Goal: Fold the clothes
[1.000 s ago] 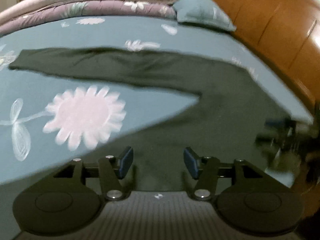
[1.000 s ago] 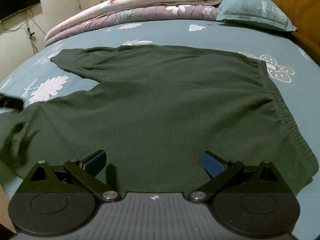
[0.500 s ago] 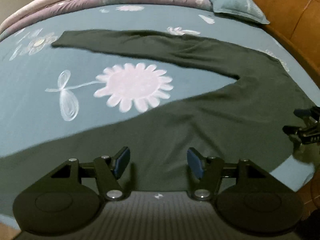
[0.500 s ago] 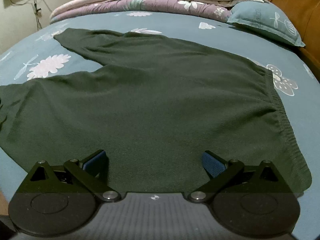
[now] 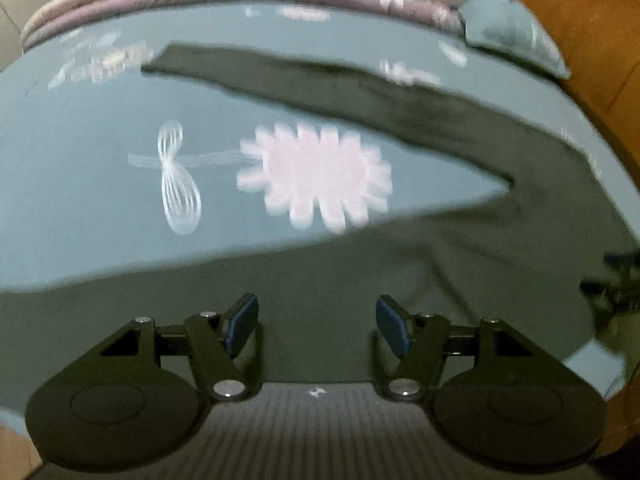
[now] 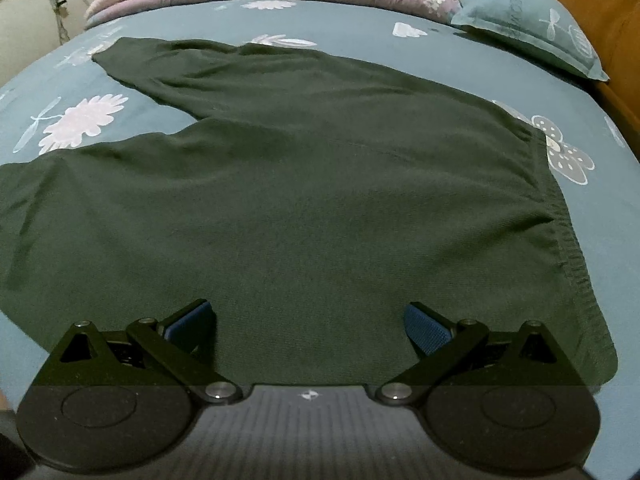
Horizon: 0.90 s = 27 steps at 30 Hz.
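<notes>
Fingers (image 5: 240,322) on my left gripper (image 5: 317,320) and right gripper (image 6: 308,326) stand apart, holding nothing; the dark green trousers (image 6: 320,200) lie flat on the bed (image 6: 500,68) just ahead of both.

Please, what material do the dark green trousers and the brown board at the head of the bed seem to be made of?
The dark green trousers look like a soft matte knit, perhaps cotton jersey: a fine texture shows and the waistband is ribbed. The brown board looks like smooth orange-brown wood or padded panels with a slight sheen; blur leaves that open.
</notes>
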Tool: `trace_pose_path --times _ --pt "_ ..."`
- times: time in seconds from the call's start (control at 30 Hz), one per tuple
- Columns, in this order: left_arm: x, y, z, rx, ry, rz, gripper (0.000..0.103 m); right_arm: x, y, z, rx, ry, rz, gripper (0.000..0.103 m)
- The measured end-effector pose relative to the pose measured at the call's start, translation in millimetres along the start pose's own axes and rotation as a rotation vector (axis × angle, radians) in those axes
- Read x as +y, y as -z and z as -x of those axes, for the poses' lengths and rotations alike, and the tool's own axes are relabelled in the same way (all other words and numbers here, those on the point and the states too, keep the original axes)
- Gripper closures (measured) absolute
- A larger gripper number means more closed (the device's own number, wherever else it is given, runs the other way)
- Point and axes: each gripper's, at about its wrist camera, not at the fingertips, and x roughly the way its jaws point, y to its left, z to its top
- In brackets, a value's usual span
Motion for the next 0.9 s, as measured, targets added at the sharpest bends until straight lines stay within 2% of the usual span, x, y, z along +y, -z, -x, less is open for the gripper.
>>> trace_pose_path --times 0.23,0.37,0.47,0.57,0.67,0.83,0.9 --pt "14 -66 -25 -0.032 0.02 -0.079 0.035 7 -17 4 0.034 0.028 -0.076 0.0" --pt "25 -100 -52 -0.043 0.058 -0.149 0.033 29 -60 15 -0.063 -0.006 -0.125 0.0" --pt "32 -126 -72 -0.048 0.076 -0.185 0.033 61 -104 12 -0.129 -0.079 -0.132 0.0" --pt "40 -143 -81 -0.067 0.14 -0.175 0.033 98 -147 -9 -0.17 -0.126 -0.096 0.0" --pt "50 -151 -88 -0.065 0.202 -0.132 0.031 125 -177 -50 -0.134 -0.145 -0.113 0.0" --pt "63 -158 -105 -0.045 0.263 -0.053 0.031 138 -192 -114 -0.058 -0.151 -0.245 0.0" --pt "64 -163 -113 -0.042 0.257 -0.038 0.031 142 -189 -119 -0.07 -0.127 -0.272 0.0"
